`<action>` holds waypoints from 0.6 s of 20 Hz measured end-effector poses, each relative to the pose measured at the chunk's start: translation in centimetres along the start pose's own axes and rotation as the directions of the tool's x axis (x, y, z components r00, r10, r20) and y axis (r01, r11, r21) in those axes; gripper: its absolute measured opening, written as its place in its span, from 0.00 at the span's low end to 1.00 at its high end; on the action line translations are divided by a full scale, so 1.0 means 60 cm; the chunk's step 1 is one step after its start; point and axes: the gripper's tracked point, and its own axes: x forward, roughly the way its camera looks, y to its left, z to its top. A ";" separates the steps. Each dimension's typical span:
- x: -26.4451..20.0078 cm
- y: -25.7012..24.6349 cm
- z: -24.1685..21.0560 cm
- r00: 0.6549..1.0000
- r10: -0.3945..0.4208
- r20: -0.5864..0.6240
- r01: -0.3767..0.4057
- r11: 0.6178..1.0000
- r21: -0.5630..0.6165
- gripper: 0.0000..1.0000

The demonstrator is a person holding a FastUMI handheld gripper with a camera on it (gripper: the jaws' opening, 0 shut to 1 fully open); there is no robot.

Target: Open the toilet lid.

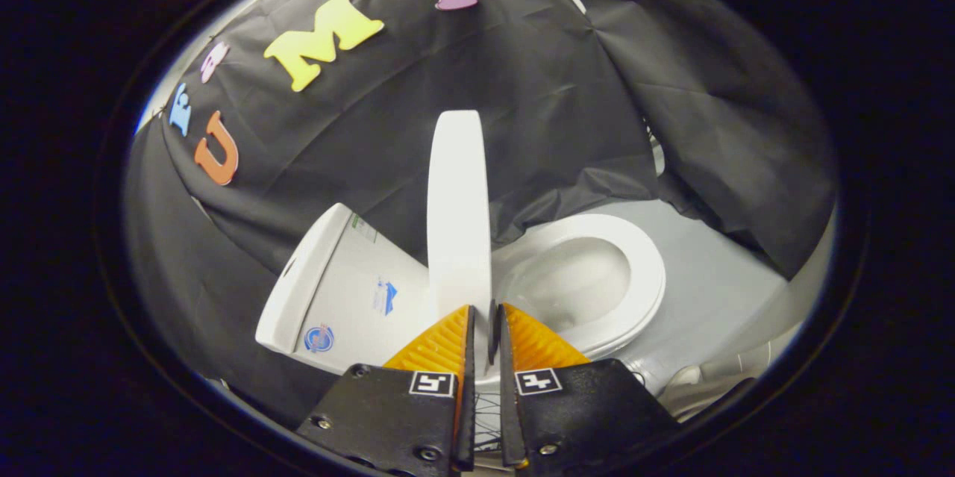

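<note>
gripper [486,320] pinches the raised toilet lid [457,216] edge, bowl [582,279] uncovered

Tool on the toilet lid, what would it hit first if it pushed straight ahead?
The tool is shut on the raised lid edge, so it meets the lid itself at once; the black cloth wall lies beyond.

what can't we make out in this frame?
- Lid's lower edge: the toilet lid stands raised, edge-on; the gripper fingers, nearly closed around it, cover where they meet it, so contact is unclear.
- Hinge: behind the lid and the orange fingers.
- Tank labels: too small.
- Bowl front and base: cut off behind the seat rim.
</note>
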 end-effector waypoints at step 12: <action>-0.005 0.094 -0.020 1.000 0.004 0.026 0.000 0.988 -0.152 0.17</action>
